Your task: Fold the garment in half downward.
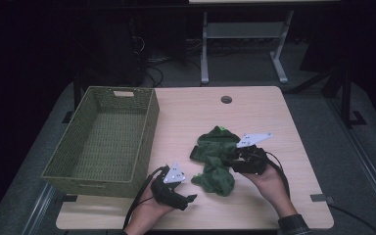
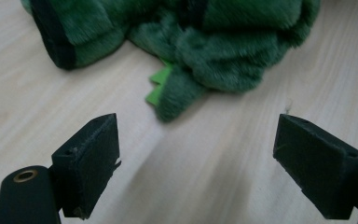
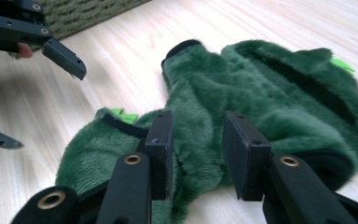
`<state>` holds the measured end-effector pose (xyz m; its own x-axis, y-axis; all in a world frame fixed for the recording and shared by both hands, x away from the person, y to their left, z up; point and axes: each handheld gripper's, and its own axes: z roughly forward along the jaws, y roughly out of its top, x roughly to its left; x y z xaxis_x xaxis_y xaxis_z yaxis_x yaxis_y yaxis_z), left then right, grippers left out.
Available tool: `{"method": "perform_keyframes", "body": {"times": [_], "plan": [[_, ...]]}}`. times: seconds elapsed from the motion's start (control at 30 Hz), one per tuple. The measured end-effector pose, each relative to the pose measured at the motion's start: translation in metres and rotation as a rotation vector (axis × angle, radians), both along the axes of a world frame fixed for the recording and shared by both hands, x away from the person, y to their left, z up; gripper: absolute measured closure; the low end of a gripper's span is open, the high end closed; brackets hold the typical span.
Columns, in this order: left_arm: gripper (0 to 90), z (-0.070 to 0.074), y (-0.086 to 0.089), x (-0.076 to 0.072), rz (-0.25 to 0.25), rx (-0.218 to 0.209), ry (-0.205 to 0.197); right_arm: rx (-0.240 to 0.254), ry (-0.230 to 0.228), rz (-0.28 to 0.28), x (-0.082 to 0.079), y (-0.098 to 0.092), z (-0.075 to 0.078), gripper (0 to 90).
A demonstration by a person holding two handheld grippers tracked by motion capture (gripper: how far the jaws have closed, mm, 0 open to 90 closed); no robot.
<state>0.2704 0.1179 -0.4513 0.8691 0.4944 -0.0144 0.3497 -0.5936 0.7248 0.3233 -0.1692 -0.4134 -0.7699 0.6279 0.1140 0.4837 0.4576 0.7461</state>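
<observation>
A dark green plush garment [image 1: 214, 155] with bright green trim lies crumpled on the wooden table [image 1: 259, 117], right of centre. My right gripper [image 1: 232, 159] reaches into it from the right, and in the right gripper view my right gripper [image 3: 198, 147] has its jaws close together, pinching a fold of the plush garment [image 3: 270, 93]. My left gripper [image 1: 189, 194] rests near the front edge, just left of the garment's lower end. Its jaws stand wide apart over bare wood in the left gripper view [image 2: 198, 154], with the plush garment [image 2: 214, 46] a short way ahead.
A green woven basket [image 1: 149, 127] stands at the table's left side; its inside looks bare. A round cable hole [image 1: 226, 99] sits near the far edge. Beyond the table are a desk frame and dark floor.
</observation>
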Motion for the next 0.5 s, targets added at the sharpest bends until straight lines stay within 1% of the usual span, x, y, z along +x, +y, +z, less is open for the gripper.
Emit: {"method": "perform_keyframes", "body": {"times": [0.13,0.17,0.2,0.37,0.43,0.5], "plan": [[13.9,0.010,-0.005,0.015,0.000,-0.022,-0.015,0.004,-0.014,-0.014,0.007,-0.006,0.005,62.9],[13.9,0.013,-0.007,0.020,-0.003,-0.020,-0.023,0.016,-0.019,-0.017,0.009,-0.008,0.006,62.6],[14.1,0.016,-0.009,0.025,-0.006,-0.022,-0.024,0.016,-0.010,-0.025,0.012,-0.009,0.007,61.9],[14.9,0.029,-0.020,0.047,-0.019,-0.028,-0.037,0.005,-0.034,-0.044,0.024,-0.015,0.012,61.5],[18.3,0.035,-0.025,0.058,-0.028,-0.041,-0.042,0.002,-0.028,-0.058,0.031,-0.018,0.015,61.5],[20.9,0.038,-0.029,0.066,-0.034,-0.033,-0.055,0.005,-0.033,-0.069,0.037,-0.021,0.016,61.3]]}}
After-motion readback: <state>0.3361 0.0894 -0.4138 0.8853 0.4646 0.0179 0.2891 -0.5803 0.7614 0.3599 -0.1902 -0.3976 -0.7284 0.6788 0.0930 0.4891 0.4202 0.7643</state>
